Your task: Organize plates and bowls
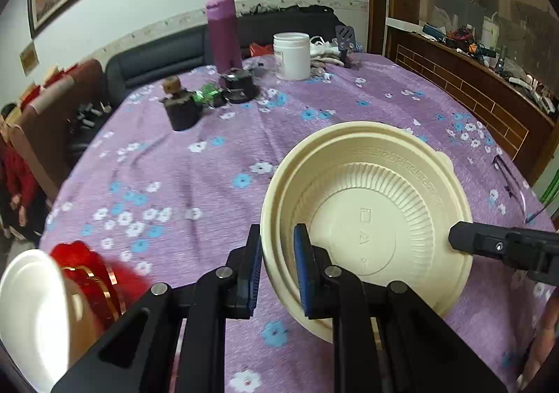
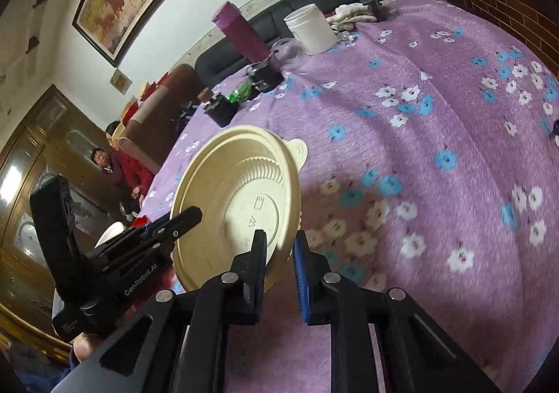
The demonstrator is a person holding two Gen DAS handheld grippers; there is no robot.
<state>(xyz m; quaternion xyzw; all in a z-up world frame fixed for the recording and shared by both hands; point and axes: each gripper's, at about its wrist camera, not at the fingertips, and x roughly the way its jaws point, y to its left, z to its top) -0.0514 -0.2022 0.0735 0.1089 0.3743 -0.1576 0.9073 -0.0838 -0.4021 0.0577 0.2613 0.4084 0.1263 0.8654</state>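
The cream bowl (image 1: 370, 218) is held clear of the desk (image 1: 209, 176), tilted on edge with its inside turned toward both cameras. The left tool (image 1: 277, 267) is nearly shut, its blue pads clamping the rim on the bowl's left side, one pad inside the wall and one outside. The right tool (image 2: 279, 270) is likewise nearly shut on the opposite rim; in the left wrist view its black finger tip lies over the rim at the right. The bowl appears to be thin moulded plastic with a ribbed wall, a patterned band below the lip and a small tab on the far edge. Expect it to be light, slightly flexible and smooth, so that it can bow or slip if squeezed hard. The rim is the correct place to hold it, since the double lip is the stiffest part, and two opposed grips prevent it from swinging. It may in fact be two nested bowls, as a second lip line shows along the lower left edge, but the view does not settle this. A white plate (image 1: 35, 316) and a red item (image 1: 94, 274) lie at the near left edge of the desk, a likely stacking place.
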